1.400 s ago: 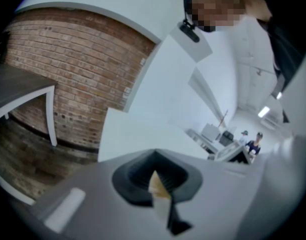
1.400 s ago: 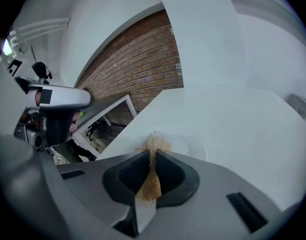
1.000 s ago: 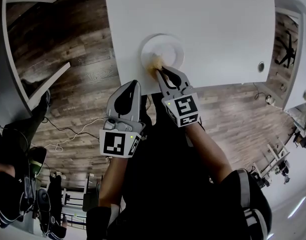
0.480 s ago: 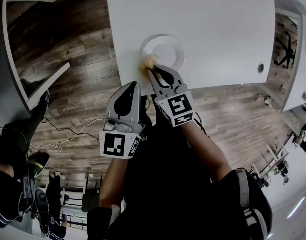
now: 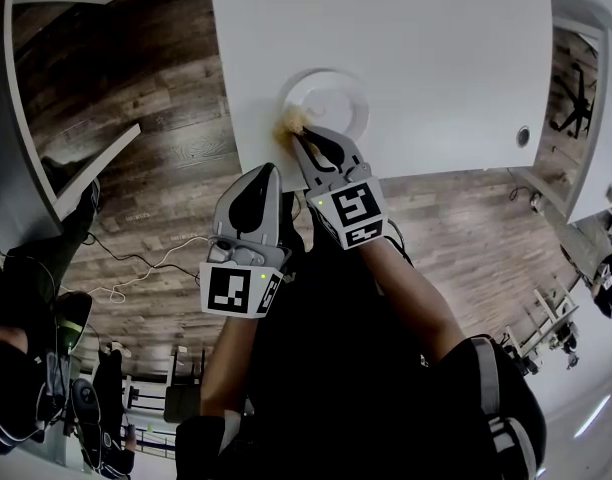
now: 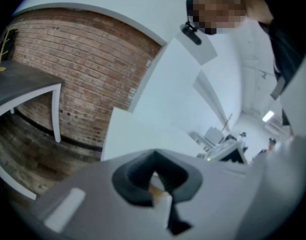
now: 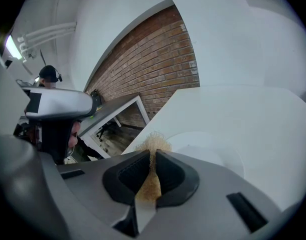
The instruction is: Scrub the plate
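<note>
A round white plate lies near the front edge of the white table. My right gripper is shut on a tan fibrous scrubber, which sits at the plate's near-left rim. The right gripper view shows the scrubber pinched between the dark pads of that gripper, with the plate just beyond it. My left gripper hangs below the table edge over the wooden floor, apart from the plate. In the left gripper view this gripper has its jaws together with nothing held.
A grey table frame stands to the left over dark wood flooring, with a cable on the floor. A round grommet hole is in the table at right. A brick wall is behind, and a person stands far off.
My right gripper has slid the scrubber leftward, from inside the plate to its near-left rim. The left gripper has stayed put.
</note>
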